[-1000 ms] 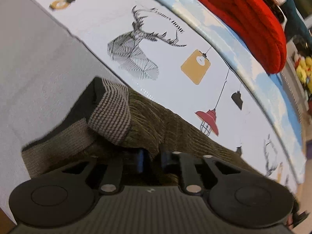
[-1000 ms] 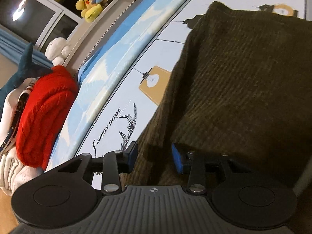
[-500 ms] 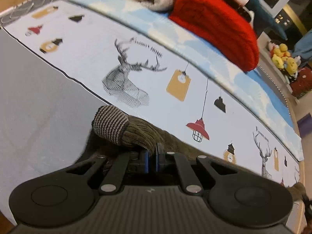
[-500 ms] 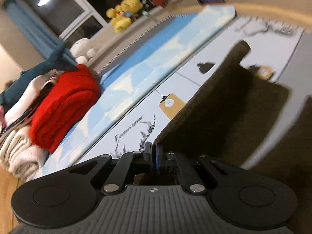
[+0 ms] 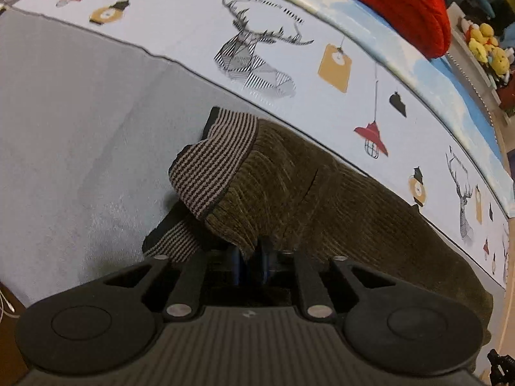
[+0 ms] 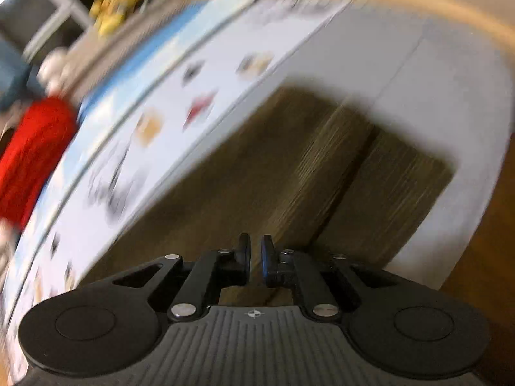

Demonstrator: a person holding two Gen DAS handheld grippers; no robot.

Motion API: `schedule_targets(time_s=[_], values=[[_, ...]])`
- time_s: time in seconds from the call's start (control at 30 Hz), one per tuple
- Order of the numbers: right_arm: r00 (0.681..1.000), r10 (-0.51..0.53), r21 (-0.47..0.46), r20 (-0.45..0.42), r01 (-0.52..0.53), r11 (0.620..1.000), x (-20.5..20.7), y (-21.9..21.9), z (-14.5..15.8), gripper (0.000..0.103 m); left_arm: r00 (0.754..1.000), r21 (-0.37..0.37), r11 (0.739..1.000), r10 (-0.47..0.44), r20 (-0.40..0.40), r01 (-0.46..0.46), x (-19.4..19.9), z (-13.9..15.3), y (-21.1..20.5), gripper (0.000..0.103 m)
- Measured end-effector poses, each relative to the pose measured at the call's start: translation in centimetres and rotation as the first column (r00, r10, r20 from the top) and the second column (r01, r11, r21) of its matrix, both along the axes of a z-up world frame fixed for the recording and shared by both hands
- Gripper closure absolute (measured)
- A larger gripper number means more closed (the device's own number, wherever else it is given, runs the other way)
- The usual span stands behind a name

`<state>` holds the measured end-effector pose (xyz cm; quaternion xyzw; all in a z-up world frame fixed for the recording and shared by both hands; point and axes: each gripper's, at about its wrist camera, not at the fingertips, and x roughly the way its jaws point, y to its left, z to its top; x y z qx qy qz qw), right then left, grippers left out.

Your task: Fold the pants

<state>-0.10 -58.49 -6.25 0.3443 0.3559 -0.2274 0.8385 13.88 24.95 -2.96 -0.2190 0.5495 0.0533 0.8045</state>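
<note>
Left wrist view, from the left: a plain grey sheet (image 5: 74,122) covered the near part of the bed, bordered by a pale printed cloth (image 5: 193,32) bearing stag heads, lamps and tags. At centre lay the pants (image 5: 305,193), olive-brown corduroy, with a striped knit cuff (image 5: 215,164) turned up and folded back over the fabric; a second striped cuff showed just beneath it, near the tool body. The left tongs (image 5: 249,262) were clenched on a fold of the corduroy, cloth bunched between the blue pads. Further right the pants ran on along the edge of the printed cloth. At the upper right sat a red knitted item (image 5: 402,3), and beyond it yellow plush toys (image 5: 486,48) on a ledge. Right wrist view, heavily blurred by motion, from the left: the red knitted item (image 6: 32,154), the printed cloth (image 6: 167,122) with a blue strip behind it, then the pants (image 6: 289,177) lying flat on the grey sheet (image 6: 434,80), two legs side by side with a dark seam between them. The right tongs (image 6: 256,257) stood almost closed, a narrow gap between the fingers; whether they pinched the corduroy below could not be told.
</note>
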Motion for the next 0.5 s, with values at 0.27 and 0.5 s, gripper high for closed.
schedule_targets(time_s=[0.27,0.5], values=[[0.989,-0.146,0.222,-0.026,0.148,0.964,0.9,-6.8,-5.3,0.080,0.994,0.005,0.995,0.098,-0.048,-0.098,0.8,-1.3,0.7,0.074],[0.979,-0.181,0.173,-0.098,0.195,0.965,3.5,-7.0,-6.9,0.069,0.994,0.033,0.995,0.096,-0.056,-0.095,1.3,-1.6,0.4,0.074]])
